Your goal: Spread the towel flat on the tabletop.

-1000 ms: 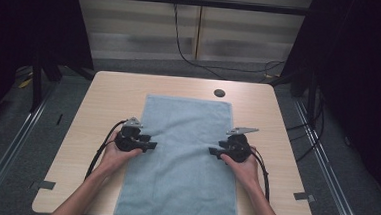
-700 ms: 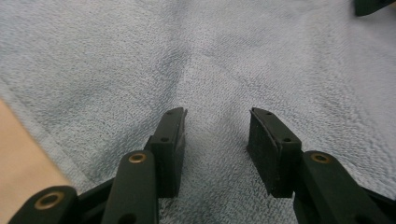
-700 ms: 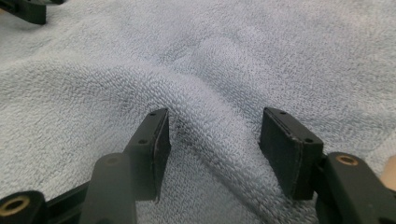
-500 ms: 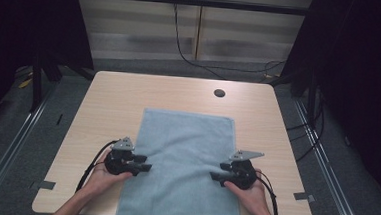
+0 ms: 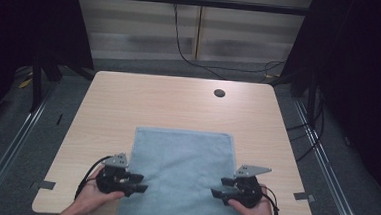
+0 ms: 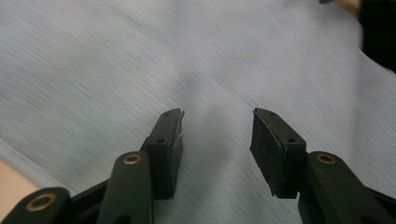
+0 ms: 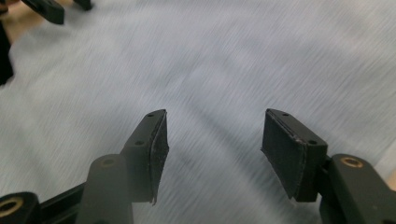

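Dark curtains and black frame posts bordered the scene in the high view, with pale wall panels across the top of the frame and a black cable (image 5: 182, 47) hanging down them to the grey carpet. At the centre stood a light wooden table (image 5: 178, 104) with rounded corners and a small round grommet hole (image 5: 219, 93) right of centre near its far edge. No writing, brand or label could be read anywhere, and no container stood on the table.

A pale blue towel (image 5: 182, 172) lay flat in the lower middle of the frame, its far edge straight across the tabletop and its near end reaching the table's front edge at the bottom of the picture.

At lower left, the left gripper (image 5: 138, 183) sat at the towel's left edge, pointing inward over the cloth. Its jaws had just been opening, and in the left gripper view they stood apart above the blurred fabric with nothing pinched between the pads. At lower right, the right gripper (image 5: 218, 189) pointed inward from the towel's right edge. Its jaws had also just been opening, and in the right gripper view they gaped over the cloth, holding nothing. Hands gripped both tools from the bottom edge of the frame.
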`<act>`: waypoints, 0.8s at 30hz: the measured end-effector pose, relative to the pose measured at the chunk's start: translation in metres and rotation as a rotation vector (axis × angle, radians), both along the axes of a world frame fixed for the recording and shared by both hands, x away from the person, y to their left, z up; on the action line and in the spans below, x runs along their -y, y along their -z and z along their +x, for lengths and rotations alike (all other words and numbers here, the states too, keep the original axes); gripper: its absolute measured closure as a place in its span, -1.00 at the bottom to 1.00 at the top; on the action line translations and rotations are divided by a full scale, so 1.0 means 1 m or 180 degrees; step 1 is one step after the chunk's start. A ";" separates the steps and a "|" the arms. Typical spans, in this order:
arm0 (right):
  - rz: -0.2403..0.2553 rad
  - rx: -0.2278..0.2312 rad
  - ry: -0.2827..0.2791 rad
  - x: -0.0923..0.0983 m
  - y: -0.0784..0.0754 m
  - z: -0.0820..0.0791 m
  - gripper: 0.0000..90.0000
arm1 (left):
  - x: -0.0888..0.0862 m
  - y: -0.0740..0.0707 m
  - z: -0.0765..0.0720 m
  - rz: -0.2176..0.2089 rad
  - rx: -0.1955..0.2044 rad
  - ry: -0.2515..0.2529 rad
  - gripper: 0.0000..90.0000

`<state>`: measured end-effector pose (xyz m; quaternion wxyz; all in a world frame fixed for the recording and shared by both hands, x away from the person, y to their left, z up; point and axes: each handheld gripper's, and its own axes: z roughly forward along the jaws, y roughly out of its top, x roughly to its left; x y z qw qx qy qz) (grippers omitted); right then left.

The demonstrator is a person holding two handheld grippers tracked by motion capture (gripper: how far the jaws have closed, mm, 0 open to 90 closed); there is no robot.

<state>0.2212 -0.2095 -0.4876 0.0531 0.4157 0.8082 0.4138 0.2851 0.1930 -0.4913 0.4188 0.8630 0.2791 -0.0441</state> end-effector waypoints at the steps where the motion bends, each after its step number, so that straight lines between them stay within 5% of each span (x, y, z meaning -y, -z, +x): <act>1: -0.0003 0.0051 0.0023 0.000 -0.002 0.009 -0.10 | 0.002 -0.001 0.010 -0.0013 0.0053 -0.0075 0.17; 5: -0.0143 0.0167 0.0145 0.000 -0.005 0.049 -0.13 | 0.009 -0.003 0.050 -0.0008 0.0142 -0.0323 0.16; 6: -0.0129 0.0160 0.0205 0.000 -0.003 0.059 -0.14 | 0.011 -0.002 0.058 -0.0017 0.0082 -0.0379 0.16; 11: -0.0192 0.0120 0.0353 0.003 0.013 0.089 -0.14 | 0.009 0.011 0.072 0.0137 0.0215 -0.0582 0.12; 17: -0.0284 0.0110 0.0251 0.003 0.015 0.071 -0.15 | 0.000 0.015 0.052 -0.0032 0.0193 -0.0465 0.14; 24: -0.0383 0.0152 0.0146 0.002 0.014 0.037 -0.15 | 0.001 0.010 0.029 0.0109 0.0177 -0.0256 0.14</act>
